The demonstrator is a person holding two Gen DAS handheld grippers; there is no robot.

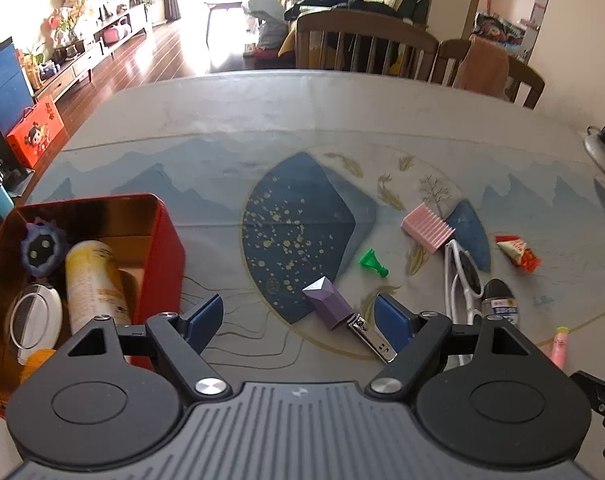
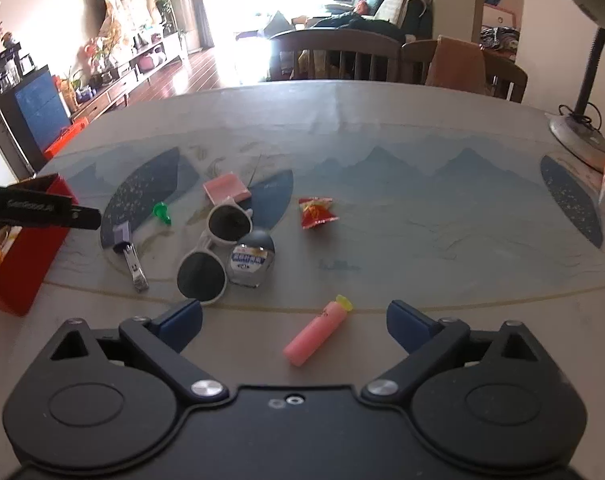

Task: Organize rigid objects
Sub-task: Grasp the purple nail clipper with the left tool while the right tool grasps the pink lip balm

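Note:
My left gripper (image 1: 298,320) is open low over the table, with a purple box (image 1: 328,304) and a steel nail clipper (image 1: 372,338) lying between its fingers, nearer the right one. To its left stands an open red tin (image 1: 166,232) holding a yellow bottle (image 1: 94,280), a purple toy (image 1: 42,252) and a white round case (image 1: 34,320). My right gripper (image 2: 296,322) is open, and a pink tube (image 2: 316,334) lies on the table between its fingers, untouched. White sunglasses (image 2: 214,248) and a small grey bottle (image 2: 252,258) lie just beyond.
A red snack packet (image 2: 314,212), a pink ribbed block (image 2: 226,188) and a green piece (image 2: 161,212) lie farther out on the patterned tablecloth. A fan base (image 2: 582,136) stands at the right edge. Wooden chairs (image 2: 334,52) line the far side.

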